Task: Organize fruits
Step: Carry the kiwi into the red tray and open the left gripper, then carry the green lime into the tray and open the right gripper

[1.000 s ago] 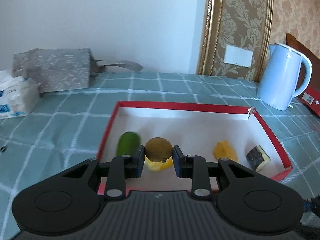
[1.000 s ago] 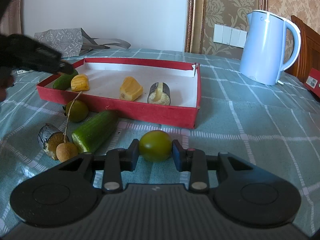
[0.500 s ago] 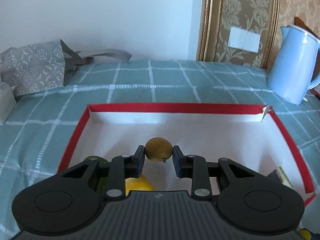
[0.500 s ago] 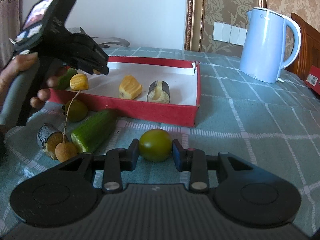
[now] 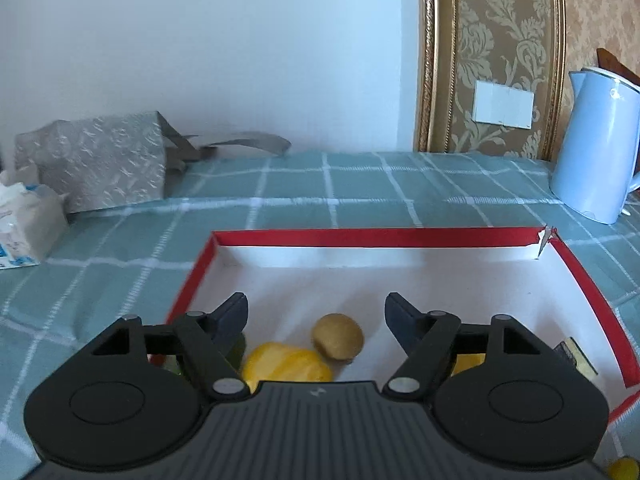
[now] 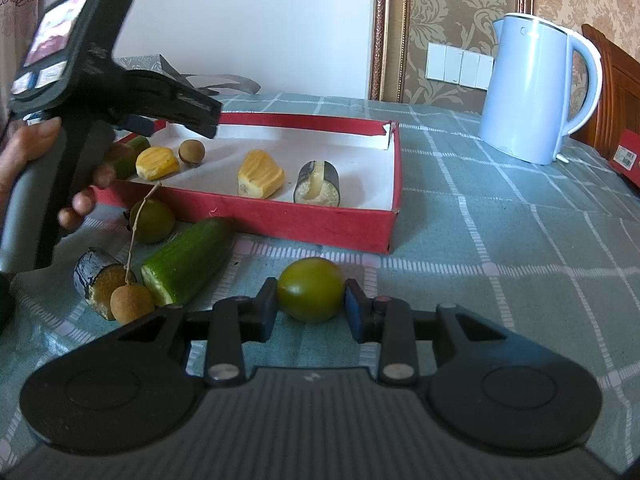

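A red box (image 5: 372, 237) with a white floor lies on the checked cloth. My left gripper (image 5: 316, 312) hangs over its near left part, jaws opening, nothing pressed between them. A small brown longan (image 5: 338, 342) rests on the box floor below, beside a yellow fruit piece (image 5: 286, 366). In the right wrist view the same longan (image 6: 191, 151) sits in the box (image 6: 280, 216) with two yellow pieces and a dark-skinned chunk (image 6: 318, 184). My right gripper (image 6: 310, 308) is shut on a green round fruit (image 6: 311, 289) in front of the box.
Outside the box lie a cucumber piece (image 6: 188, 260), a dark chunk (image 6: 98, 282), a stemmed longan (image 6: 131, 304) and a green fruit (image 6: 152, 220). A blue kettle (image 6: 532, 92) stands at the back right. A grey bag (image 5: 100, 160) and tissue pack (image 5: 24, 228) are at the back left.
The left gripper moved in over the box and its jaws spread apart, letting the brown longan drop onto the box floor. The right gripper and its green fruit stayed put.
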The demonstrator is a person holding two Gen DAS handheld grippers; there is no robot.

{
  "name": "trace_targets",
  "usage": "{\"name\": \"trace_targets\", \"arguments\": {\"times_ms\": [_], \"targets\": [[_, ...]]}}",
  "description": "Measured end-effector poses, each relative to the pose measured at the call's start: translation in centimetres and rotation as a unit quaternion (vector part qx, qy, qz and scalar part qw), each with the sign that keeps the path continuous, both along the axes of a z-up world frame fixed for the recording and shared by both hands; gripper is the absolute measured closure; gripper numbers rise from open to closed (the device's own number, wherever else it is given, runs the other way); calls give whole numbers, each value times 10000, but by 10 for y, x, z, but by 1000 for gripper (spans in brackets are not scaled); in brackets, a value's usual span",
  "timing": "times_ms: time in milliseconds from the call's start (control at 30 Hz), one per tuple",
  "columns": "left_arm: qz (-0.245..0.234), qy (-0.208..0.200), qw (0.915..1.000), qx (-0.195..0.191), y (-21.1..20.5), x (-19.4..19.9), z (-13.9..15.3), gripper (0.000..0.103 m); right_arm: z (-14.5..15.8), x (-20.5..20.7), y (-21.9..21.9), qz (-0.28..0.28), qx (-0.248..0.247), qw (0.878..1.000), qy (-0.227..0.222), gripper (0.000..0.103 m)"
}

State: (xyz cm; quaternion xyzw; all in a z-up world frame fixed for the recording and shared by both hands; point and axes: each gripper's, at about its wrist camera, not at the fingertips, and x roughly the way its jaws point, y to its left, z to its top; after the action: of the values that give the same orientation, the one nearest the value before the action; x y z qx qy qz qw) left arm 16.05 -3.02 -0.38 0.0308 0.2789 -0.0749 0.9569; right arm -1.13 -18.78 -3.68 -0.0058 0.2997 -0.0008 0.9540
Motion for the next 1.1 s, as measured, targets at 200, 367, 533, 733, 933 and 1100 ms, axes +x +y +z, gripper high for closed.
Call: {"name": "trace_targets", "arguments": {"times_ms": [200,367,533,733,933,1100], "targets": [[238,-54,9993,-283,29,-30,7,28,0,0,0,0,-15,10000,-1,70],[299,-401,9986,-173,55,-79,9,26,0,0,0,-3,-10,10000,-11,71],[152,-354,9991,-189,73,-113,3,24,1,-3,-2,-64,31,9999,-124,71],[78,-105,9995,-279,81,-114,-4,24,5,-9,-2,-109,-1,9993,-350,71],[-8,79,9995,-290,81,-111,-9,24,15,-6,-1,-85,-176,9988,-448,71],[-32,15,9995,-315,81,-115,-8,24,45,18,-2,-139,-374,9962,-770,71]]}}
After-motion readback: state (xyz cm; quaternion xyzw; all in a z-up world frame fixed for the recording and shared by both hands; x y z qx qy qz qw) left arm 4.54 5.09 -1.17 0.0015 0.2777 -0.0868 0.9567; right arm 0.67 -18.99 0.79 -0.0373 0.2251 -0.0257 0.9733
